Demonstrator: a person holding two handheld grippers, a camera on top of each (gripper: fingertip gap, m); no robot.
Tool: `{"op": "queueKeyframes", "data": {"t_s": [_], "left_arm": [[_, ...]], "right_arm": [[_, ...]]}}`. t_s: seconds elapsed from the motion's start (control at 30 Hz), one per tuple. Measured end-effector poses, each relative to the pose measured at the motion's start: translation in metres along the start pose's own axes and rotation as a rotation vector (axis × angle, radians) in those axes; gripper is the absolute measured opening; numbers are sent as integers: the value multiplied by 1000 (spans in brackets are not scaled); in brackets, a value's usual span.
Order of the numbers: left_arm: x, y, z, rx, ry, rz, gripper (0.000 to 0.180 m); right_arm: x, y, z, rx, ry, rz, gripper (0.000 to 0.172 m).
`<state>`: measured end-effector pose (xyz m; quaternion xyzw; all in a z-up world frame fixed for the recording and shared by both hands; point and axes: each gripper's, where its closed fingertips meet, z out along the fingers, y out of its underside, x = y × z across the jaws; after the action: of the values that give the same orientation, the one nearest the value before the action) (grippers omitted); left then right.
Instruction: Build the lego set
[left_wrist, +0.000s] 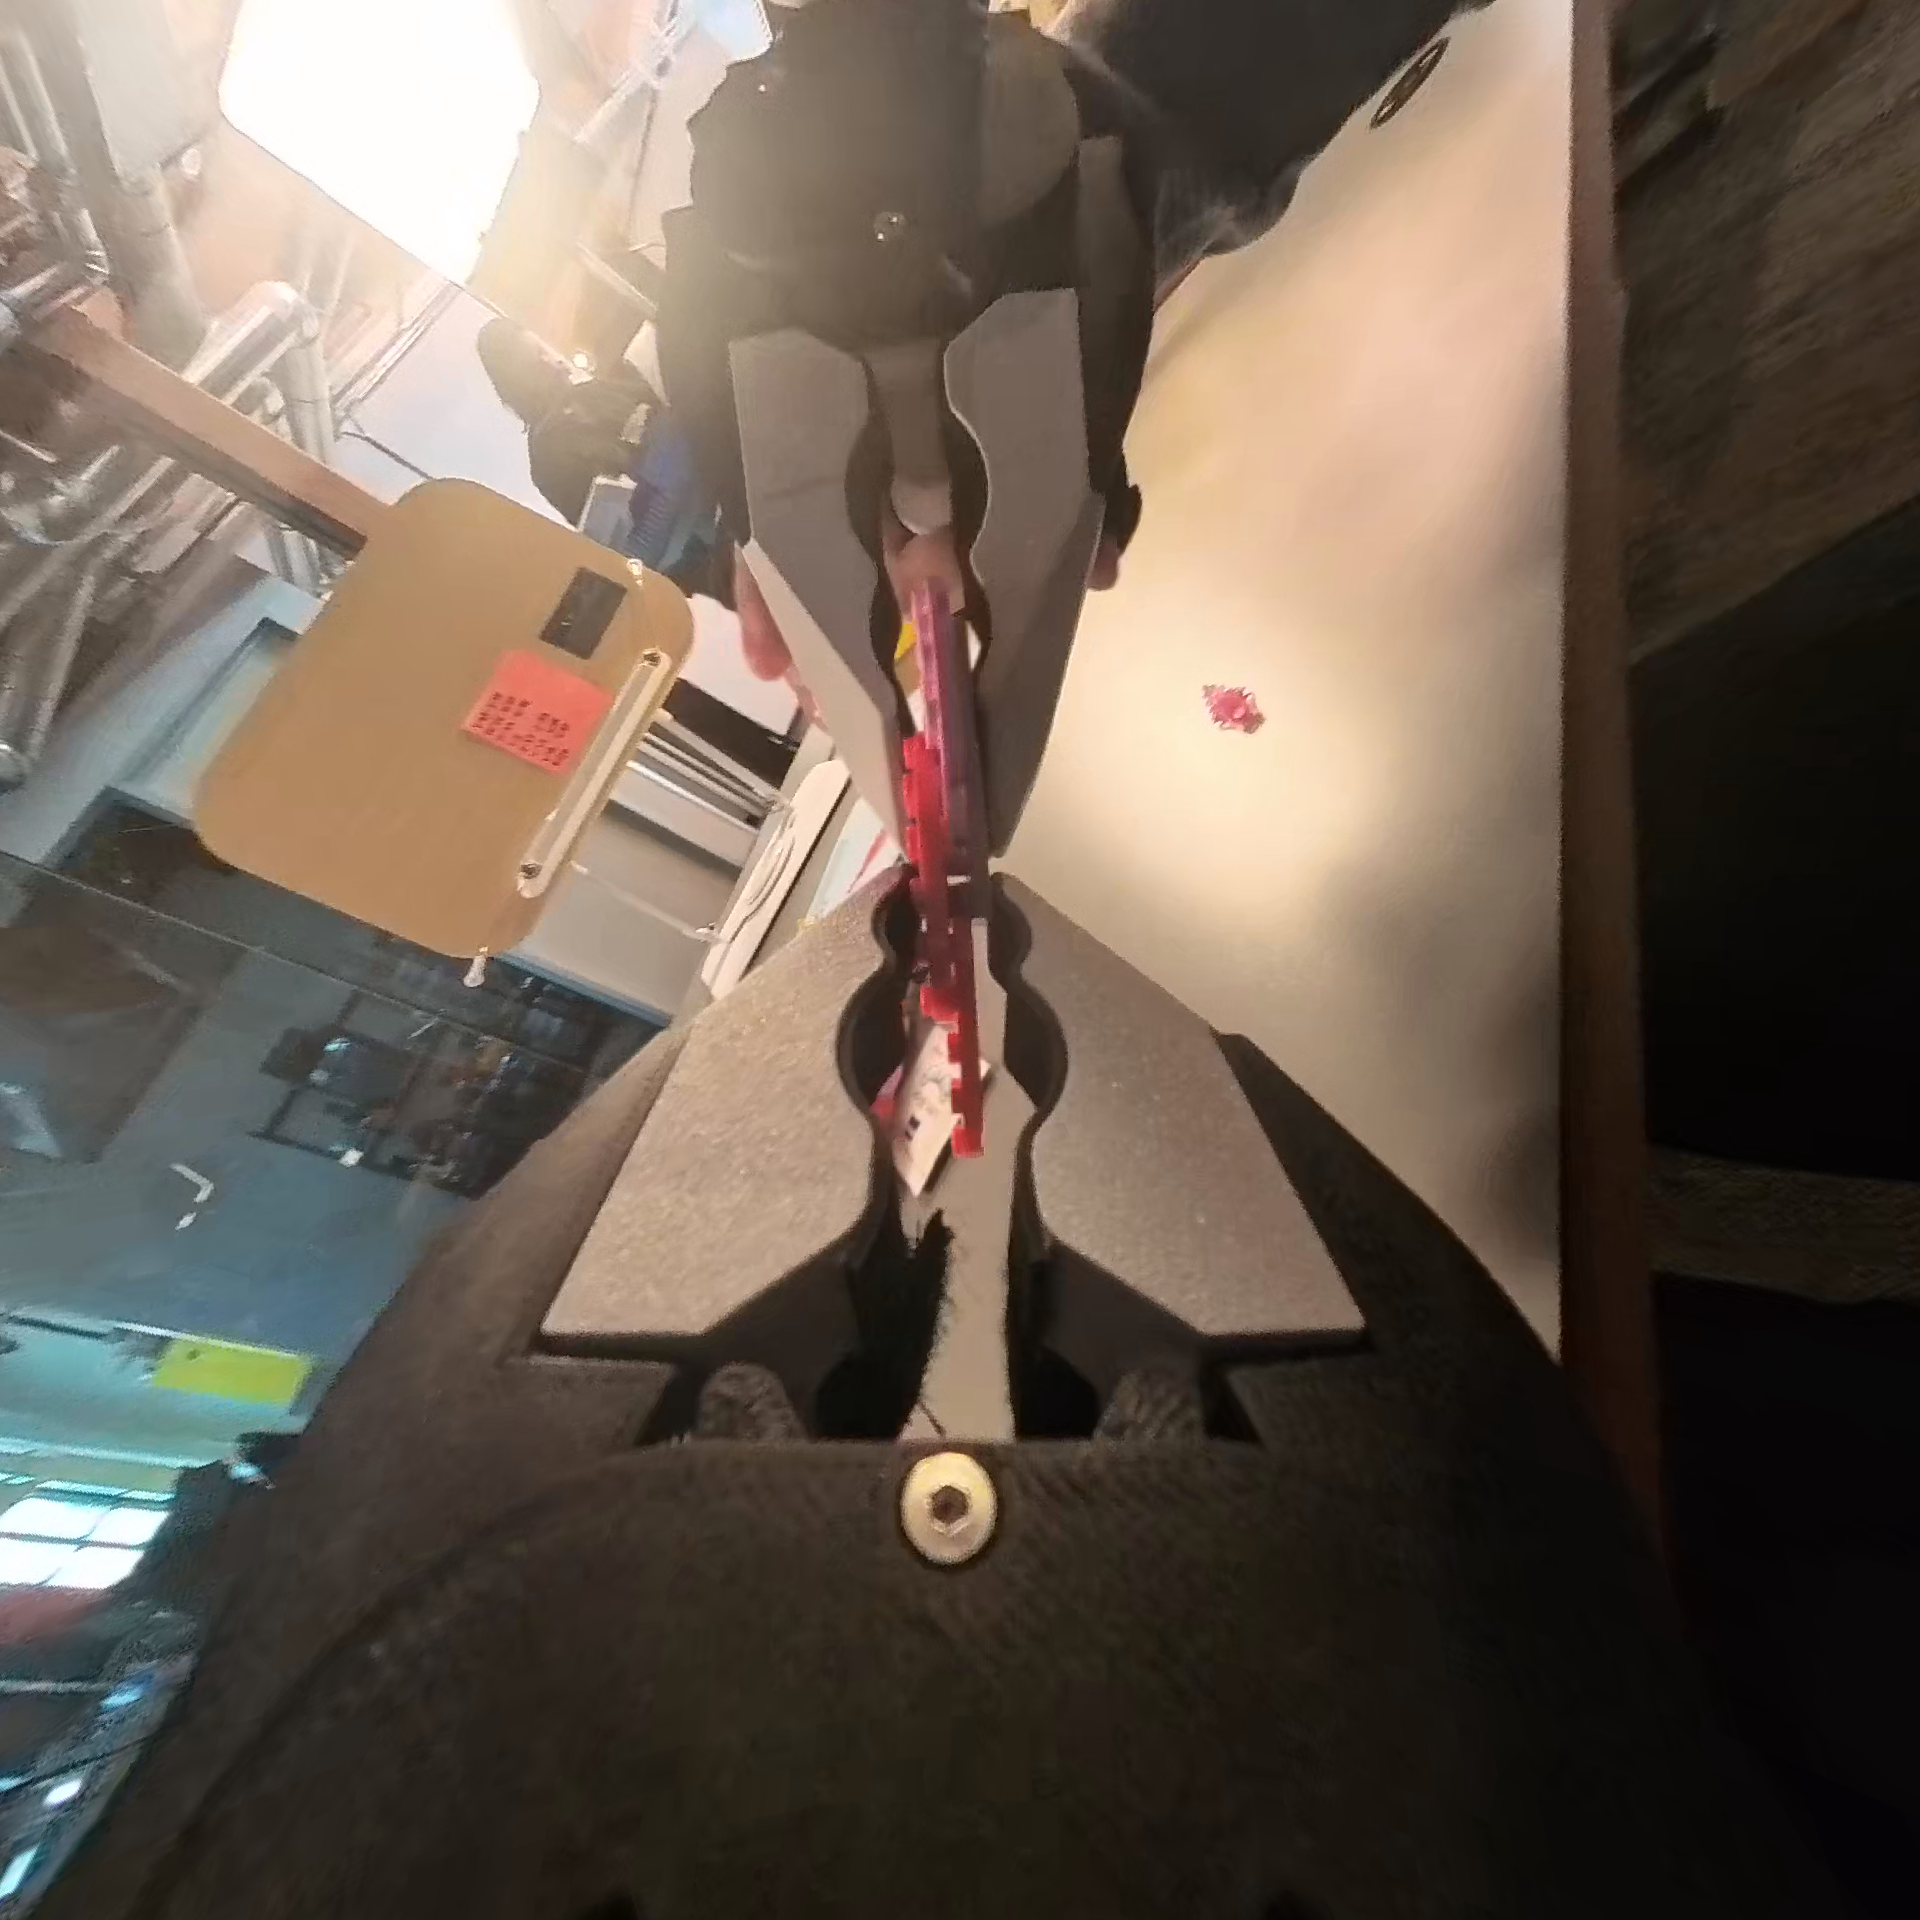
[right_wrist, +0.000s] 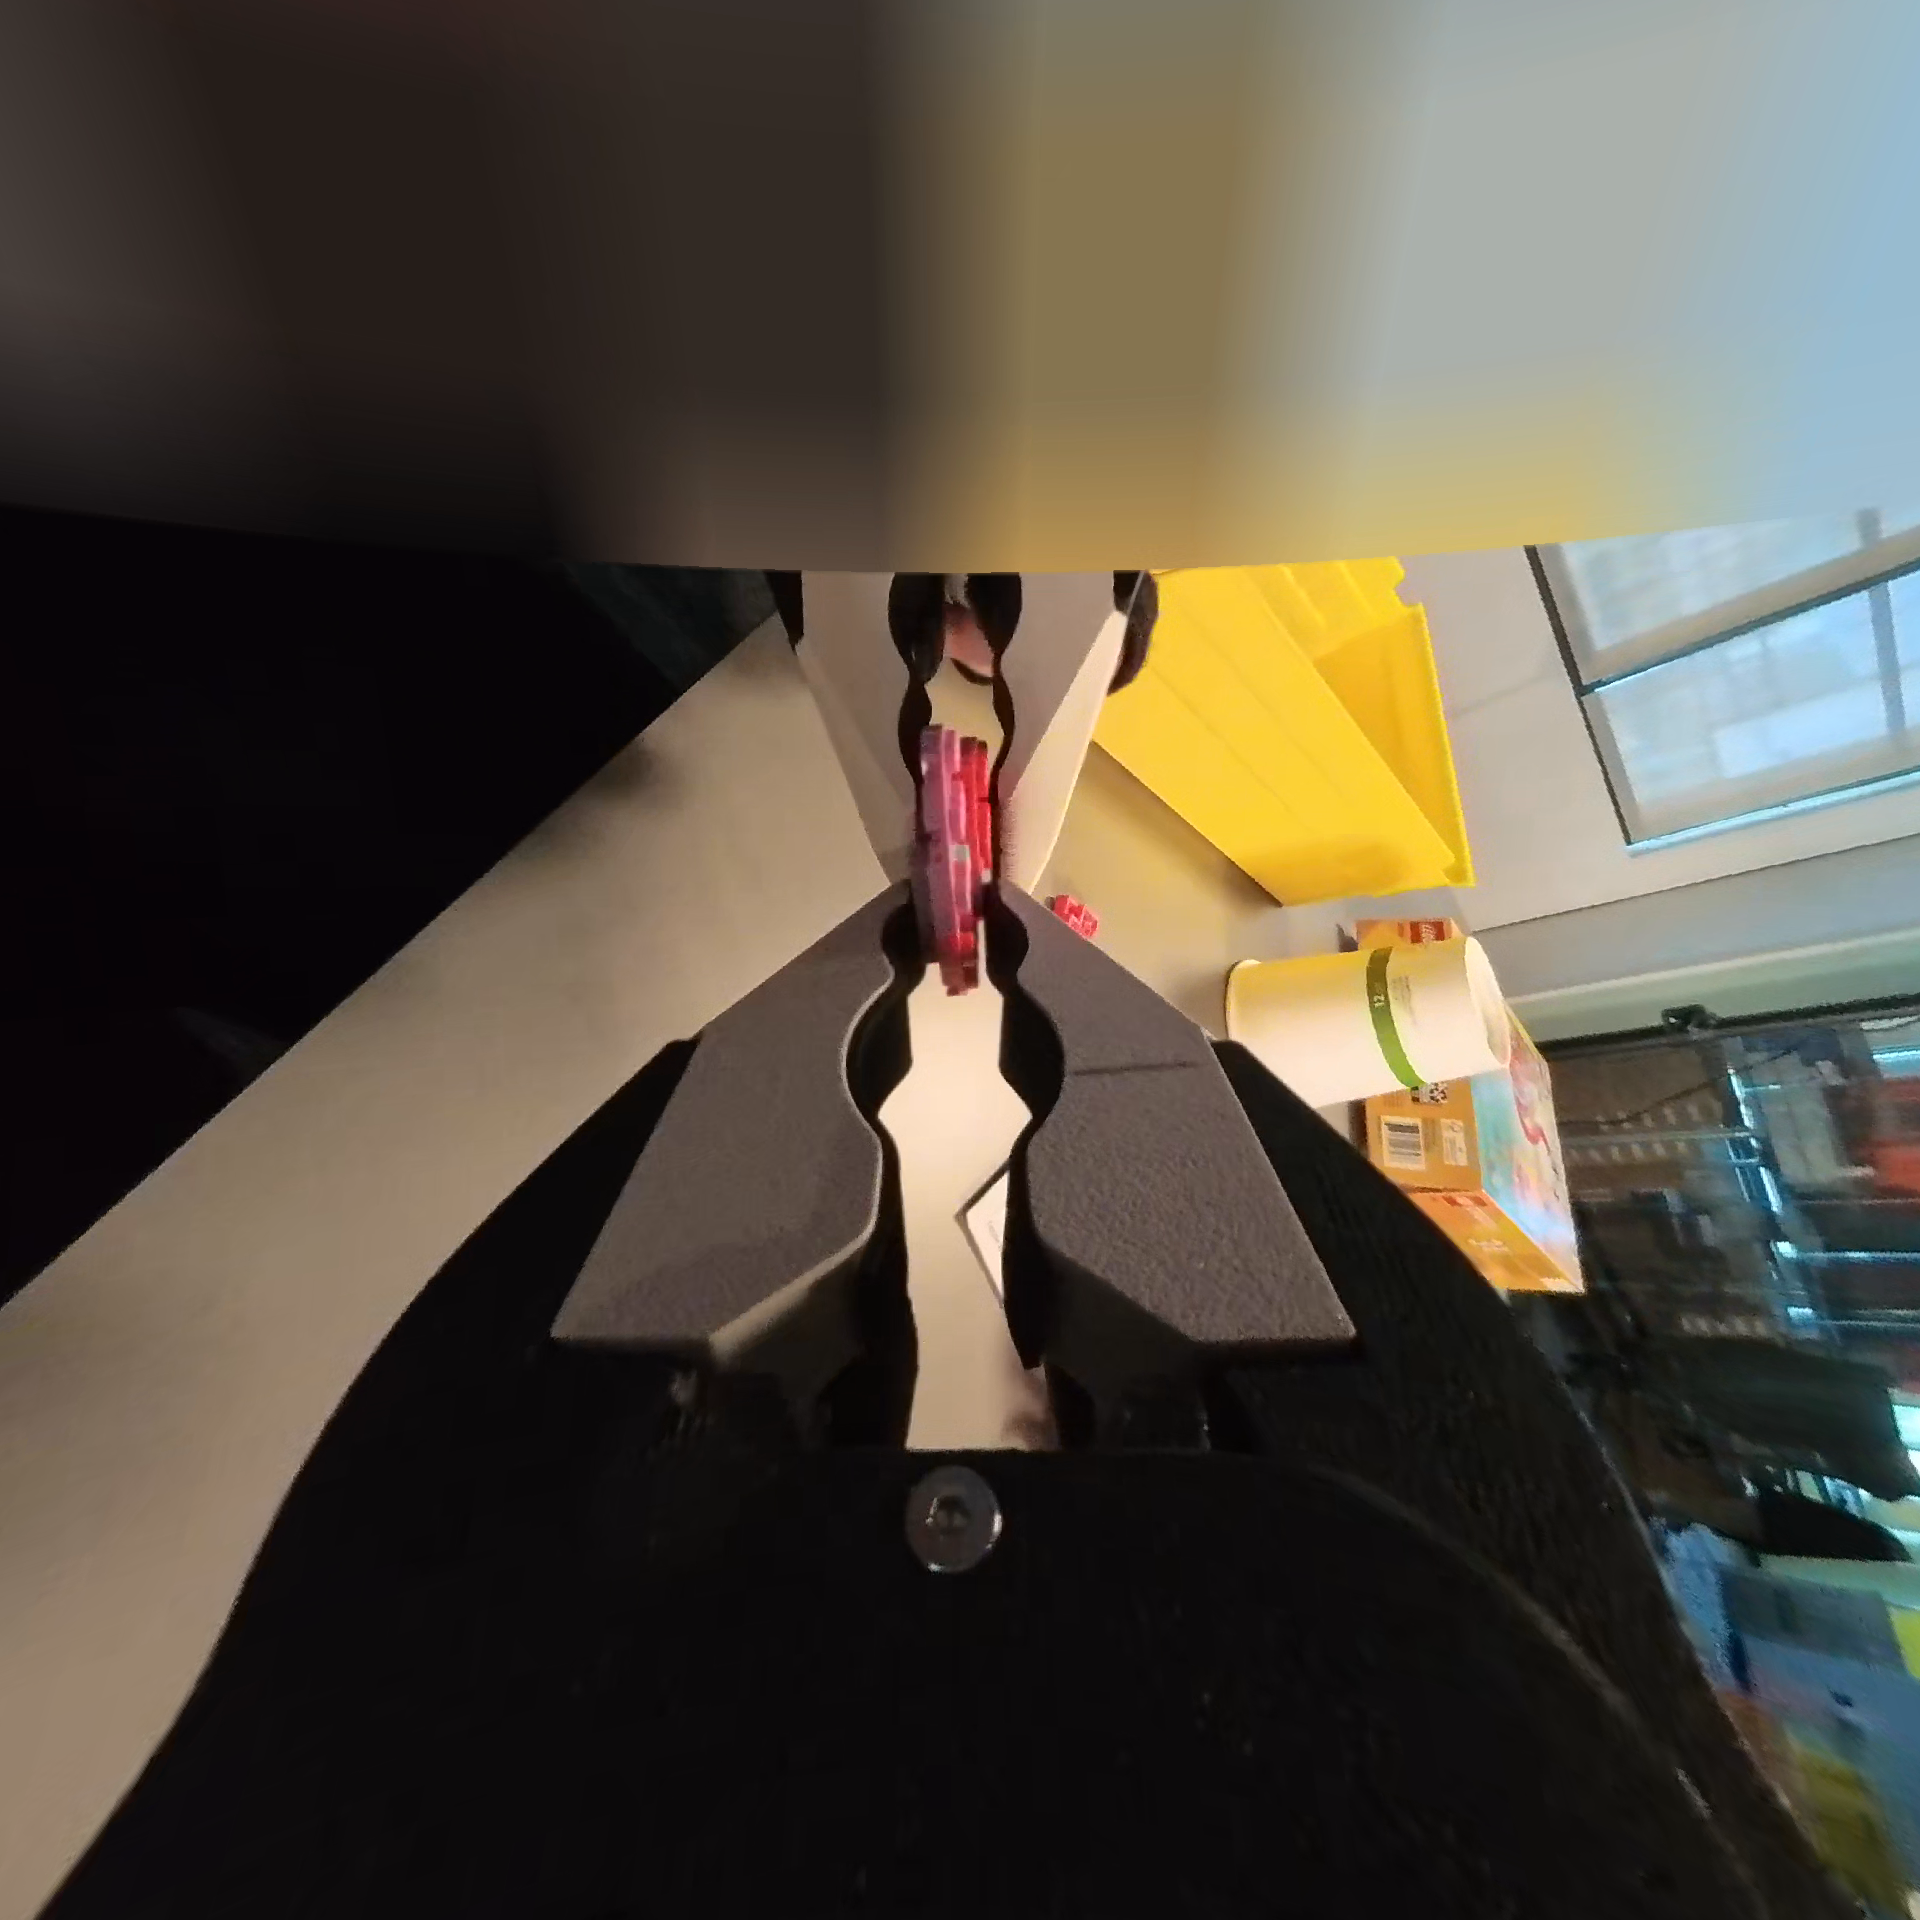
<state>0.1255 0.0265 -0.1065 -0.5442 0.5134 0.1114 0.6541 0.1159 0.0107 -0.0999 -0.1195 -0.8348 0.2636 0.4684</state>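
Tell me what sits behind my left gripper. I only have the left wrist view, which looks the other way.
Observer: Past the flat red and purple brick piece and the left gripper, a bright yellow plastic bin rests on the white table.
Operator: Anything else near that bin?
Observer: Yes, a pale paper cup with a green band, closer to the right-hand camera than the bin.
Operator: Is the cup on its own?
Observer: No, printed cardboard boxes sit right against it.
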Motion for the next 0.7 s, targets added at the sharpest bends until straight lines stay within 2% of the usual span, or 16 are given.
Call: {"op": "queueKeyframes", "data": {"t_s": [0.53,0.63,0.7], "left_arm": [[3,-6,0,38,80,-99,10],[-1,-1,0,15,56,-84,10],[-1,13,4,-67,55,-52,10]], "right_arm": [[-2,-3,-5,-61,20,-159,6],[2,0,-4,-51,57,-86,7],[7,17,-7,-113,100,-46,10]]}}
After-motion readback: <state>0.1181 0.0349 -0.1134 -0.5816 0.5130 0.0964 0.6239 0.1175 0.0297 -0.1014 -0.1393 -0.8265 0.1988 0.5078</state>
